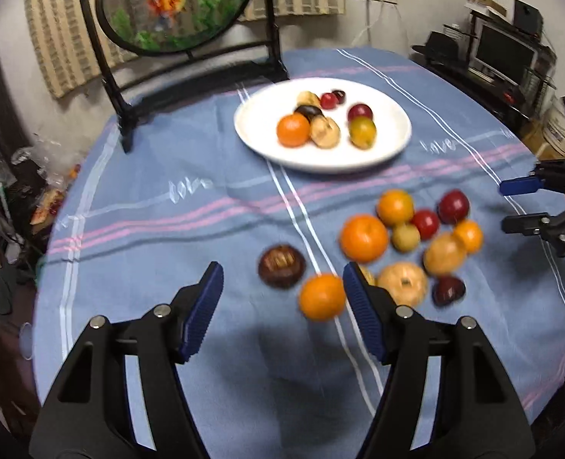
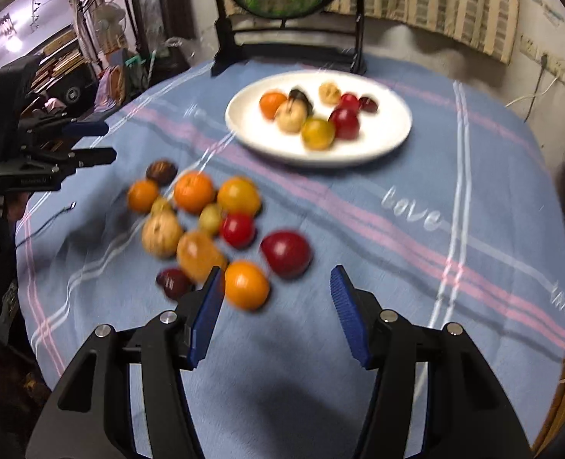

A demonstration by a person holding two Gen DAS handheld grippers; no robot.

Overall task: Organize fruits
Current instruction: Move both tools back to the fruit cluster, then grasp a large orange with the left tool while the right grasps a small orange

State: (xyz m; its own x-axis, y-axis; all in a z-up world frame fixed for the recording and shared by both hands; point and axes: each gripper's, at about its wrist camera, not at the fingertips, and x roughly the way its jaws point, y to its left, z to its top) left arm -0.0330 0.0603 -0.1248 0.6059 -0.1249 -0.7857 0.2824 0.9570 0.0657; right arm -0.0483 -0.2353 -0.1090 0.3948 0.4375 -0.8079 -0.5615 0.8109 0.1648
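A white plate (image 1: 391,141) at the back of the table holds several fruits; it also shows in the right wrist view (image 2: 389,141). A pile of loose fruits (image 1: 408,237) lies on the blue cloth in front of it. My left gripper (image 1: 282,279) is open and empty above the cloth. A small orange (image 1: 321,297) lies by its right finger and a dark brown fruit (image 1: 281,266) lies just ahead. My right gripper (image 2: 276,281) is open and empty. An orange (image 2: 246,285) lies by its left finger and a red apple (image 2: 286,254) lies just ahead.
A round embroidered screen on a black stand (image 1: 175,4) stands at the table's back edge behind the plate. The blue striped tablecloth (image 1: 167,229) covers the round table. Shelves and clutter surround the table. Each gripper shows in the other's view (image 1: 531,202) (image 2: 91,141).
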